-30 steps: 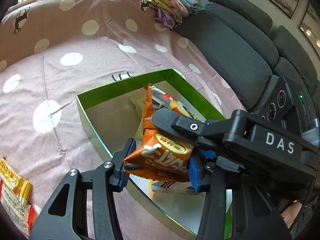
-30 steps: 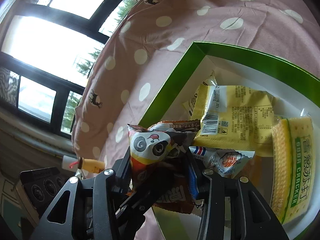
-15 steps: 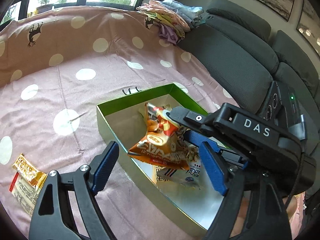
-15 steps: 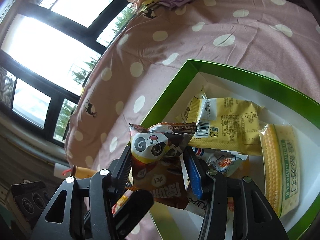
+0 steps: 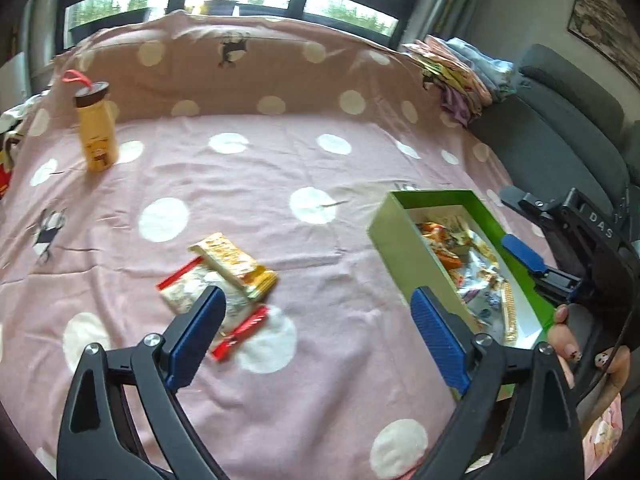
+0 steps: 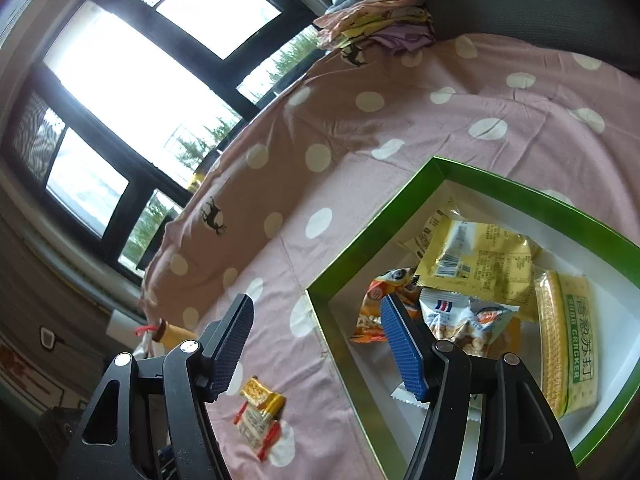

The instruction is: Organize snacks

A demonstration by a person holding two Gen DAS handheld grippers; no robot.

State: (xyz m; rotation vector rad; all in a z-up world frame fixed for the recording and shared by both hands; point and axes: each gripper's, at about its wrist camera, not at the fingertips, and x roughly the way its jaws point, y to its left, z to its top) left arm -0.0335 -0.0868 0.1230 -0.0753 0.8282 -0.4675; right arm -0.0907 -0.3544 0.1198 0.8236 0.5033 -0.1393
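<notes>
Both tongs spread and empty; two packets left outside the box.

Left gripper (image 5: pixel 316 332) just opened wide, nothing between the jaws, aimed at the gold foil snack packet (image 5: pixel 234 265) lying across the red-edged clear packet (image 5: pixel 208 306) on the pink polka-dot cloth (image 5: pixel 240 168), well apart from the shallow green-rimmed cardboard box (image 5: pixel 390 236). Right gripper (image 6: pixel 316 350) likewise just opened, empty, straddling the box's near wall. Risks, as a judgement: pinching both overlapped packets at once, snagging cloth, or nudging the box wall.
</notes>
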